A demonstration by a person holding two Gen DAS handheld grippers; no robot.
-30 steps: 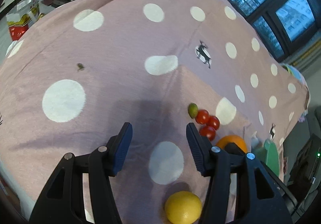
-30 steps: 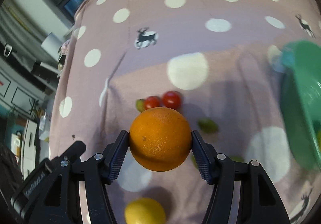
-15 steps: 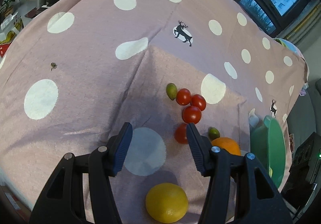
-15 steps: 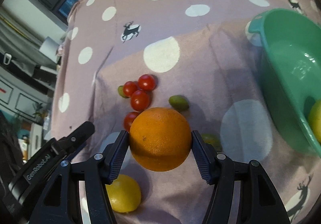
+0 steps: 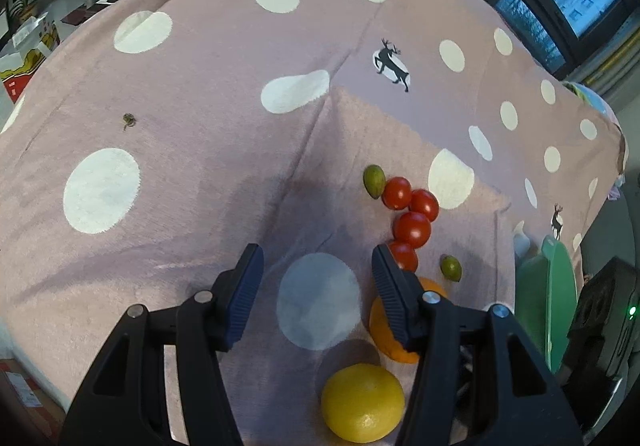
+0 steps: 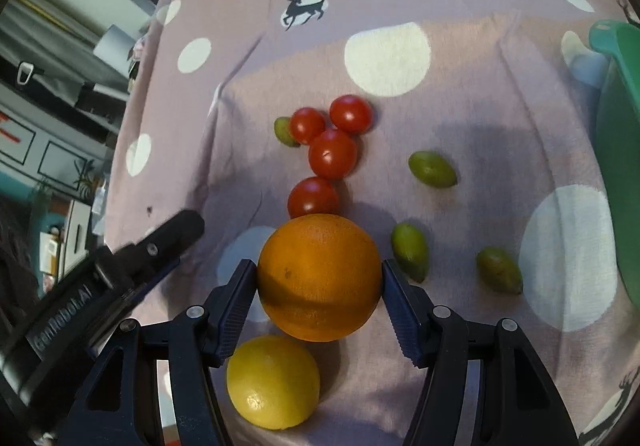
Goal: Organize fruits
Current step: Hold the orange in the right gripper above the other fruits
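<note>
The right hand-held gripper (image 6: 319, 288) has its two fingers pressed on either side of the orange (image 6: 319, 277), which fills the lower middle of the right wrist view. The left hand-held gripper (image 5: 318, 278) stands wide apart with nothing between its fingers, over the spotted cloth (image 5: 200, 126) on the surface.

The orange is round and held only at its widest sides, so I'd worry it could roll out of the pads if the grip eases or the wrist tips. Directly below it in the frame lies the lemon (image 6: 273, 382), with the cherry tomatoes (image 6: 332, 153) just above it and green olive-like fruits (image 6: 409, 252) to the right; a dropped orange could knock these about. The green bowl (image 6: 618, 150) sits at the far right edge, so the carry passes over the loose green fruit.

The only writing is on the other gripper at lower left of the right wrist view: it seems to read "GenRobot.AI", though upside down and blurred.
</note>
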